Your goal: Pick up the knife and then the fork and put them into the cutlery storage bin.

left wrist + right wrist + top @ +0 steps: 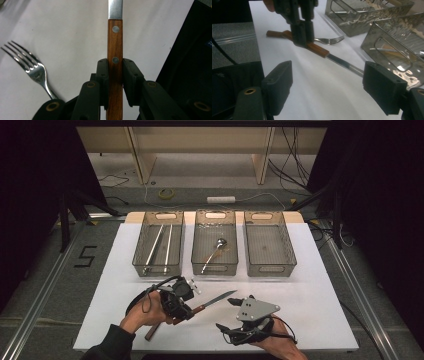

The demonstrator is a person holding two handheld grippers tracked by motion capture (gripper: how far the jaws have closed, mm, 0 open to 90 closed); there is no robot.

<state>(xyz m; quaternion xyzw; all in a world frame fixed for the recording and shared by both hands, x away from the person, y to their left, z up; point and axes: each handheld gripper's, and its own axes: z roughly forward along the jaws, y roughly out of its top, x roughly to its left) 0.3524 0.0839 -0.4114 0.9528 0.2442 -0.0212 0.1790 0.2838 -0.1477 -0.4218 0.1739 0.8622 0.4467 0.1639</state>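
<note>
On the white tabletop's (310,285) near edge, the left gripper (115,75) clamps the knife (115,50) by its wooden handle (blade offered rightward); the right gripper (327,85) gapes empty.

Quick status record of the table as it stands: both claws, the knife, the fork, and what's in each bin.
left claw: shut on the knife's wooden handle
knife: blade points toward the right claw
right claw: open, nothing between the jaws, near the blade
fork: lies on the white table beside the left claw
left bin: holds long metal sticks, likely chopsticks
middle bin: holds a spoon
right bin: nothing seen inside
</note>
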